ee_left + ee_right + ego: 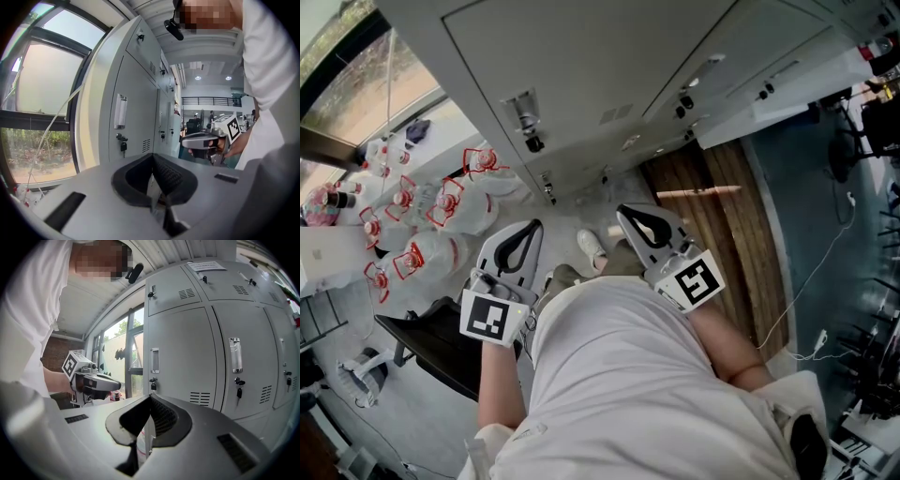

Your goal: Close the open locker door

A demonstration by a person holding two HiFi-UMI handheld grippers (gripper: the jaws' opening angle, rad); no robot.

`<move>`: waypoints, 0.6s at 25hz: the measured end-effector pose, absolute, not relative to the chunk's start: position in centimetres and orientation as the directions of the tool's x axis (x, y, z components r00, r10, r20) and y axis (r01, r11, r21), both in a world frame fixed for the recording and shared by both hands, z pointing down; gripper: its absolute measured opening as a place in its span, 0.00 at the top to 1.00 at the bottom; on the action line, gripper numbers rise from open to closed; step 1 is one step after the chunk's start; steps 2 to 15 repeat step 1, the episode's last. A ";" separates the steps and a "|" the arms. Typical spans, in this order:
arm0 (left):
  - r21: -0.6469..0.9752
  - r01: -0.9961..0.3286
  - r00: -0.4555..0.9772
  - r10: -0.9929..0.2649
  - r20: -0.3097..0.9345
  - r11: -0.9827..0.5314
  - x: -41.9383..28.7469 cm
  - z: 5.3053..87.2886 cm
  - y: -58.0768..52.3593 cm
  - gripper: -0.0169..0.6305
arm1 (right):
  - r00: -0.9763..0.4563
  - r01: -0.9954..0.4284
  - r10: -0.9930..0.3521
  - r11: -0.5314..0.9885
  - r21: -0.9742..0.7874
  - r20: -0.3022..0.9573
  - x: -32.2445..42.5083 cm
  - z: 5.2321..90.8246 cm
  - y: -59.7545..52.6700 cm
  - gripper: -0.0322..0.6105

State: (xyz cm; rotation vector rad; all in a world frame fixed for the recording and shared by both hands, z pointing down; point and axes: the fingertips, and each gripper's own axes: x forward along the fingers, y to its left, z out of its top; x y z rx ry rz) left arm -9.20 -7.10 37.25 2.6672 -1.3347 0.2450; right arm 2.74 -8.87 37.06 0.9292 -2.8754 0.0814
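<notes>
Head view: lockers [581,75] partly offscreen

Daylight from the overexposed window [47,89] lights everything evenly; gripper views warp at dark edges.

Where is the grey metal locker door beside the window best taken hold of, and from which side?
Probably its narrow upright metal handle, above the hanging key. Come straight from the front and pinch it from left and right: the grey metal locker door is flat, so nothing else offers a hold.
</notes>
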 end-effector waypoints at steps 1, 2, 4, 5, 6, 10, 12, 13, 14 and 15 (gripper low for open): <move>0.061 -0.803 0.591 -0.779 0.212 -0.593 -9.2 37.3 -7.1 0.97 | -0.806 -0.584 -0.578 0.812 -0.014 0.132 2.8 37.1 -8.9 0.93; 0.061 -0.803 0.591 -0.779 0.212 -0.593 -9.2 37.3 -7.1 0.97 | -0.806 -0.584 -0.578 0.812 -0.014 0.132 2.8 37.1 -8.9 0.93; 0.061 -0.803 0.591 -0.779 0.212 -0.593 -9.2 37.3 -7.1 0.97 | -0.806 -0.584 -0.578 0.812 -0.014 0.132 2.8 37.1 -8.9 0.93; 0.061 -0.803 0.591 -0.779 0.212 -0.593 -9.2 37.3 -7.1 0.97 | -0.806 -0.584 -0.578 0.812 -0.014 0.132 2.8 37.1 -8.9 0.93; 0.061 -0.803 0.591 -0.779 0.212 -0.593 -9.2 37.3 -7.1 0.97 | -0.806 -0.584 -0.578 0.812 -0.014 0.132 2.8 37.1 -8.9 0.93; 0.061 -0.803 0.591 -0.779 0.212 -0.593 -9.2 37.3 -7.1 0.97 | -0.806 -0.584 -0.578 0.812 -0.014 0.132 2.8 37.1 -8.9 0.93; 0.061 -0.803 0.591 -0.779 0.212 -0.593 -9.2 37.3 -7.1 0.97 | -0.806 -0.584 -0.578 0.812 -0.014 0.132 2.8 37.1 -8.9 0.93; 0.061 -0.803 0.591 -0.779 0.212 -0.593 -9.2 37.3 -7.1 0.97 | -0.806 -0.584 -0.578 0.812 -0.014 0.132 2.8 37.1 -8.9 0.93; 0.061 -0.803 0.591 -0.779 0.212 -0.593 -9.2 37.3 -7.1 0.97 | -0.806 -0.584 -0.578 0.812 -0.014 0.132 2.8 37.1 -8.9 0.93; 0.061 -0.803 0.591 -0.779 0.212 -0.593 -9.2 37.3 -7.1 0.97 | -0.806 -0.584 -0.578 0.812 -0.014 0.132 2.8 37.1 -8.9 0.93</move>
